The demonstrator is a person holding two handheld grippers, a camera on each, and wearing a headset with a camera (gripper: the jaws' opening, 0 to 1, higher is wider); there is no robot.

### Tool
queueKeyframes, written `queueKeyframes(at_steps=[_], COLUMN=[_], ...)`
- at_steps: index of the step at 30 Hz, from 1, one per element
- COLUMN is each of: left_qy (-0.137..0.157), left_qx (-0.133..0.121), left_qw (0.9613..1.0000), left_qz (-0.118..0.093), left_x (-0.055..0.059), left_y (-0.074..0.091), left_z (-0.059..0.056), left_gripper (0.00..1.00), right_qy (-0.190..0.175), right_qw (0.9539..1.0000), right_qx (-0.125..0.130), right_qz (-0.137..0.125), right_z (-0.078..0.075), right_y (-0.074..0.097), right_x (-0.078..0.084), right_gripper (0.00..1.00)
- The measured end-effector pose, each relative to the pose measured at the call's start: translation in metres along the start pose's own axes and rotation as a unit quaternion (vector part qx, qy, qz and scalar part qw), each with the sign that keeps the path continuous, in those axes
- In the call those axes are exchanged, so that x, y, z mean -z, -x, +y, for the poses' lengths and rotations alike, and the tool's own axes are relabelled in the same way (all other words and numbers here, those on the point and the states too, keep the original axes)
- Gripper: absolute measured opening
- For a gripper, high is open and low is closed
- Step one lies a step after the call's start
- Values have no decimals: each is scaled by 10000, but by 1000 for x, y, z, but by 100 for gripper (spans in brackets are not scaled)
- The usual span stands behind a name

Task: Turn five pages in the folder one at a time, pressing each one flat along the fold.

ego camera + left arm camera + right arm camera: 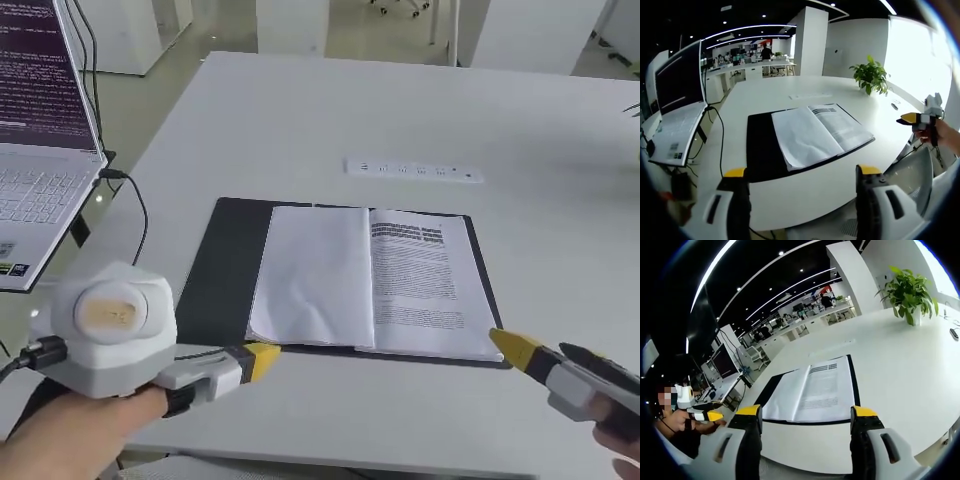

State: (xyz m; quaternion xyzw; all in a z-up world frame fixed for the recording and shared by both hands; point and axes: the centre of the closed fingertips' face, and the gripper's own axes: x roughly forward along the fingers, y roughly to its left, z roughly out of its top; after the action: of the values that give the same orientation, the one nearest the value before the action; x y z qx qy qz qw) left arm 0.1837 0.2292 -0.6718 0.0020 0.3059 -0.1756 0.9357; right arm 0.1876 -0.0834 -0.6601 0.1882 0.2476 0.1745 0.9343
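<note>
at the far left of the white table (300,110) an open laptop (40,170) sits with a dark cable (135,200) trailing from its side. just in from there, the left gripper (262,360) is held low at the near edge, its yellow tip pointing toward the near left corner of the folder (230,270) and stopping short of it. in the left gripper view its two jaws stand wide apart with nothing between them (801,172), and the folder (760,150) lies ahead on the table.

the folder lies flat and open in the middle of the table, black cover showing on the left. a blank page (310,275) lies left of the fold and a printed page (420,275) right of it. beyond the folder a white power strip (413,170) rests on the table.

to the right, the right gripper (520,350) points its yellow tip at the near right corner of the printed page; i cannot tell whether it touches. in the right gripper view its jaws are spread with nothing held (806,411), the folder (771,385) just ahead. a potted plant (907,290) stands at the far right.
</note>
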Motion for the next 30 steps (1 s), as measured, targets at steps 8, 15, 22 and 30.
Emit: queueKeyframes(at_steps=[8, 15, 22, 30], left_qy=[13, 63, 49, -17], left_qx=[4, 19, 18, 25], left_qw=[10000, 10000, 9999, 9999], left_qz=[-50, -57, -126, -148], left_x=[-4, -3, -8, -10], left_y=[-1, 0, 0, 0], left_z=[1, -2, -2, -2], left_gripper=[90, 90, 91, 91], right_qy=[-28, -22, -9, 27], right_qw=[10000, 10000, 10000, 10000], right_qx=[23, 9, -5, 7], right_qz=[11, -49, -90, -92], right_z=[-1, 0, 1, 1], right_y=[0, 0, 0, 2], right_x=[0, -7, -12, -12], right_gripper=[74, 75, 77, 78])
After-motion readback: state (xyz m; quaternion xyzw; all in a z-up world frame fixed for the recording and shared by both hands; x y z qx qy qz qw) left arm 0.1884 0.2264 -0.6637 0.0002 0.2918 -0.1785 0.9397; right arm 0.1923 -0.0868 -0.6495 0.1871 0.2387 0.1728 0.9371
